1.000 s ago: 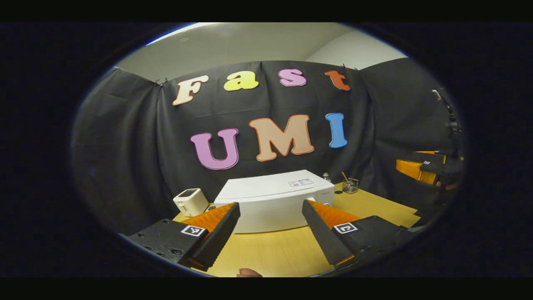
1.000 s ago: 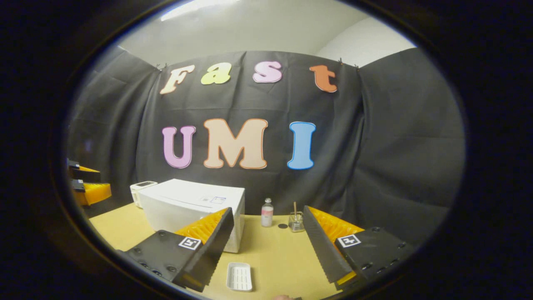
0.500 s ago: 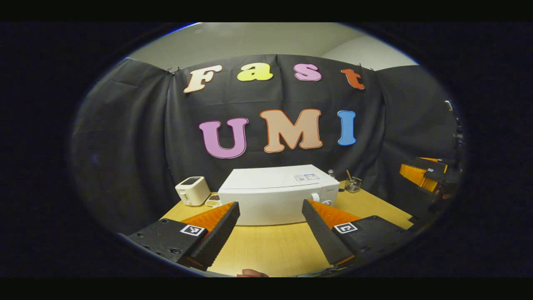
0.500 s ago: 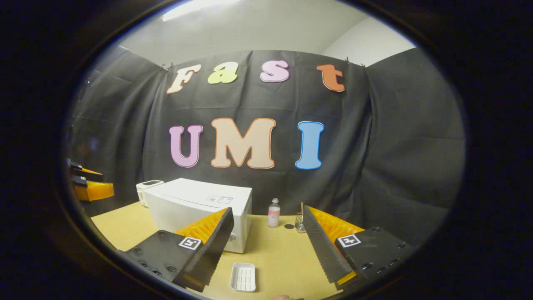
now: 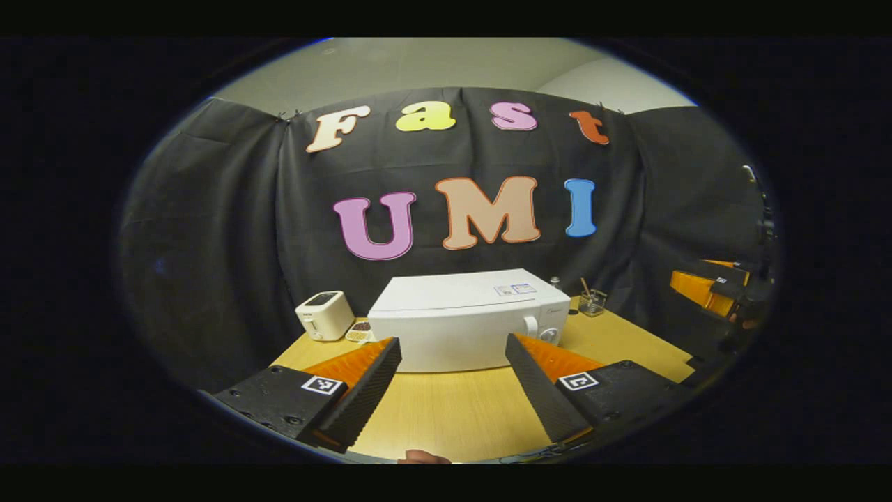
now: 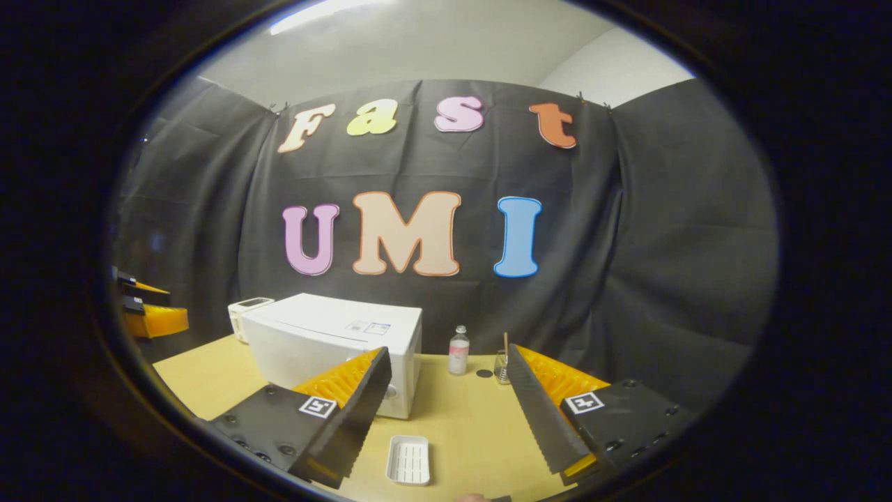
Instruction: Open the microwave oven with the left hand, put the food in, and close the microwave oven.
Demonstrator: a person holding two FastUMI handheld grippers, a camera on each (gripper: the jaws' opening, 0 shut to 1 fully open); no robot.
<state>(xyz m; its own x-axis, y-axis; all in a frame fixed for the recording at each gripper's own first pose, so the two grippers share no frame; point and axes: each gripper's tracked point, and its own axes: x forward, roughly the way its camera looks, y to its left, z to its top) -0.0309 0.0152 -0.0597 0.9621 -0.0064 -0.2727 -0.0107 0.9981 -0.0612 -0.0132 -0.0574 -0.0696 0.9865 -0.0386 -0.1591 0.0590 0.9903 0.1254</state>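
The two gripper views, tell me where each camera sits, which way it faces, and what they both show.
Left gripper view: rides on the left claw, facing the front of the closed white microwave across the wooden table; its own two fingers spread apart below, a fingertip at the bottom edge.
Right gripper view: rides on the right claw, facing the microwave's right end, with a white tray on the table between its spread fingers.
Shared: microwave, toaster, small bottle, glass jar, table; each sees the other claw at its edge.
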